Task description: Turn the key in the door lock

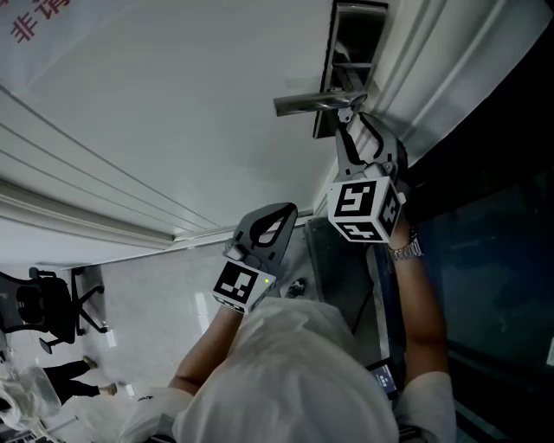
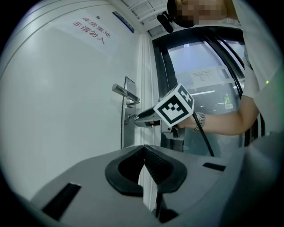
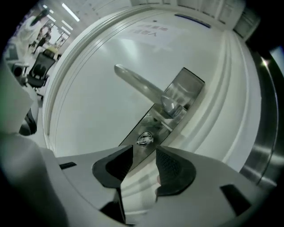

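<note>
My right gripper: released, jaws apart, nothing between them. Key sits in the lock just beyond them, below the handle. Left gripper: clenched, empty, nearer me.

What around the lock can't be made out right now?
- Key: tiny, glinting in the right gripper view, turn angle unreadable; in the head view the right gripper hides it.
- Lock plate: too small in left gripper view.
- Red door print: cut off by the head view's edge.
</note>
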Demonstrator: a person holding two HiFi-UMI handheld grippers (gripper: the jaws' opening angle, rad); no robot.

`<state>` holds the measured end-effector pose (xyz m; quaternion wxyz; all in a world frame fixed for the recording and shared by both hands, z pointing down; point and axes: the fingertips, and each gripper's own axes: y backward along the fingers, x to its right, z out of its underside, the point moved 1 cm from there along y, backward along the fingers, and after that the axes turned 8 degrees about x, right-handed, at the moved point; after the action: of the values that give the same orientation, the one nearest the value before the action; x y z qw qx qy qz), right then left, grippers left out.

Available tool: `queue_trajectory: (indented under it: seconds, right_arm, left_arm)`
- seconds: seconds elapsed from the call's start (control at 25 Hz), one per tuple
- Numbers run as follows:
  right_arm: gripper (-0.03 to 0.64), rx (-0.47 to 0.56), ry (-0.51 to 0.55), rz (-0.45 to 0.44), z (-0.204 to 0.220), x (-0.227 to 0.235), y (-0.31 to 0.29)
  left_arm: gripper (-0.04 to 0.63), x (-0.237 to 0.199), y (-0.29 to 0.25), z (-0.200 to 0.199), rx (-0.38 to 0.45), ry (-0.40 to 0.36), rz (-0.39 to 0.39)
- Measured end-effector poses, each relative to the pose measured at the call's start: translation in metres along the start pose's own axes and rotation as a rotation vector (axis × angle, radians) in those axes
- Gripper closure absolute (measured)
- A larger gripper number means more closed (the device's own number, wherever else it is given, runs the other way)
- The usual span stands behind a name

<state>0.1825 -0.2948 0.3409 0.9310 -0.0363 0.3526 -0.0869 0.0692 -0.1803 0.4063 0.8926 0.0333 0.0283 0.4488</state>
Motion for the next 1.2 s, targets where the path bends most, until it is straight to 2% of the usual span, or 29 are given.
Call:
queue_trajectory:
  seconds: [0.28, 0.56, 0.76, 0.84, 1.2]
  right_arm:
    - [0.479, -0.008, 0.434, 0.077, 0.0, 0.001, -0.001]
    - [0.48, 0.002, 0.656, 0.083, -0.009, -0.004, -0.009]
    - [0.483, -0.013, 0.683, 0.083, -0.006, -0.008, -0.017]
    - [0.506, -0.003, 0.68, 0.098, -0.006, -0.008, -0.018]
    - [0.522, 0.009, 0.582, 0.138, -0.008, -0.006, -0.018]
  left_arm:
    - [0.587, -0.002, 0.007, -0.001, -0.004, 0.008, -0.011]
    - [0.586, -0.001, 0.012, -0.001, -0.002, 0.007, -0.006]
    - [0.586, -0.004, 0.015, 0.002, -0.012, 0.007, -0.008]
    - [0.586, -0.006, 0.017, 0.006, -0.019, 0.01, -0.01]
    - [0.586, -0.009, 0.015, 0.005, -0.015, 0.018, -0.015]
